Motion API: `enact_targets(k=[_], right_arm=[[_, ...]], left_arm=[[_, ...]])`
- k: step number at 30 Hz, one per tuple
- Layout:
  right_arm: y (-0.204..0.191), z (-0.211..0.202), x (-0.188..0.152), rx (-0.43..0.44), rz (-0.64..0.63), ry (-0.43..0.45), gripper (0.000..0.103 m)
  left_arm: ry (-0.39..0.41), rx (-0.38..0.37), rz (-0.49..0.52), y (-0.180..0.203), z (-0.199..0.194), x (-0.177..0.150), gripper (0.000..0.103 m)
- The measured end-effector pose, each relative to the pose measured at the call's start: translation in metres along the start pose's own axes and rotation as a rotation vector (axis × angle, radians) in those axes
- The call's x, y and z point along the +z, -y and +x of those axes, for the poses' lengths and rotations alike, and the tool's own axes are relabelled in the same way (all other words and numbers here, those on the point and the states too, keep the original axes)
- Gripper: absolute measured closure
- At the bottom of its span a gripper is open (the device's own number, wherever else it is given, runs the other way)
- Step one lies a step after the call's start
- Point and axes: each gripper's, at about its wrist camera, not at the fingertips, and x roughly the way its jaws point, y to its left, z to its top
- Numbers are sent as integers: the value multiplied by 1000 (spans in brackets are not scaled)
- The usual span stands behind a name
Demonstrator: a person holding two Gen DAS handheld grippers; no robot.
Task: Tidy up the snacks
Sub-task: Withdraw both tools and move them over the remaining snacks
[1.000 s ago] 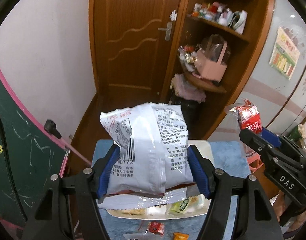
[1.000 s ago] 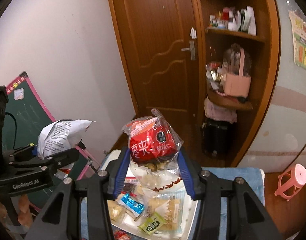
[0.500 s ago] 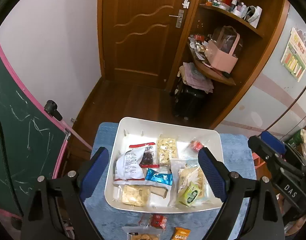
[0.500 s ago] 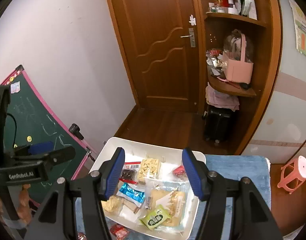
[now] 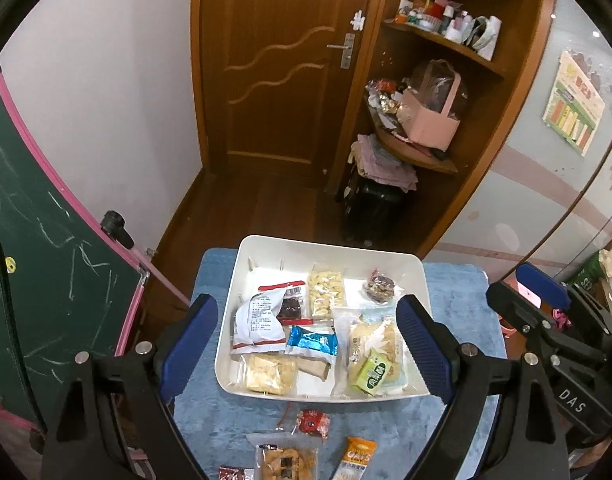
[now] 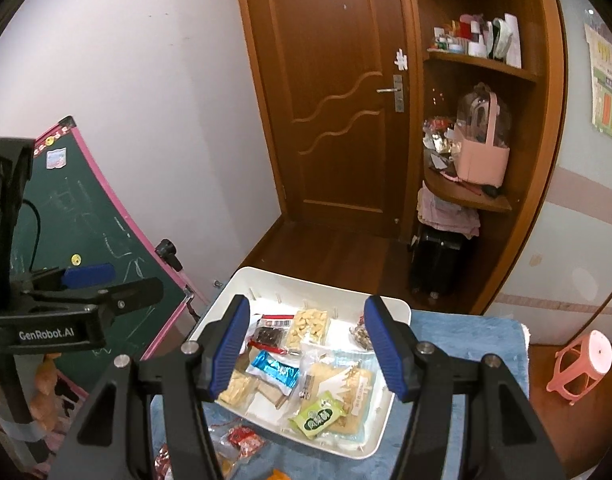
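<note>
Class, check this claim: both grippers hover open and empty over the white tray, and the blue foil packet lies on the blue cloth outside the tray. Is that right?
Not quite. The blue foil packet lies inside the white tray, among the other snacks, as the left wrist view shows. The rest holds: left gripper and right gripper are open and empty.

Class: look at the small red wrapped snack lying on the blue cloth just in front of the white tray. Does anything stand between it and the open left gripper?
Nothing visible does. The small red wrapped snack lies uncovered on the blue cloth, below the open left gripper.
</note>
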Motion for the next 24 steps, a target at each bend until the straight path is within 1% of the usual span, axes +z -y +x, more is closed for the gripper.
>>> enact_targets(k=[7,10,13,17,20,24], right_arm=[[-8,-31,-14,2,-5,10,42],[-10,-40,-26,-15,2,2,39],[-12,-45,-39,-23,13,-12,39],[-12,-47,-58,-18,36,-41,38],[-14,-41,-76,-14,46,-83,38],[-15,-27,-104,-15,72,-157,38]], left_arm=[[48,1,43,10,-42,-20,12],[59,8,68,13,-55,-36,10],[57,18,91,15,-64,-54,9],[29,22,129,17,-66,-83,9],[-7,41,162,16,-56,-110,9],[-118,33,140,4,-25,-146,9]])
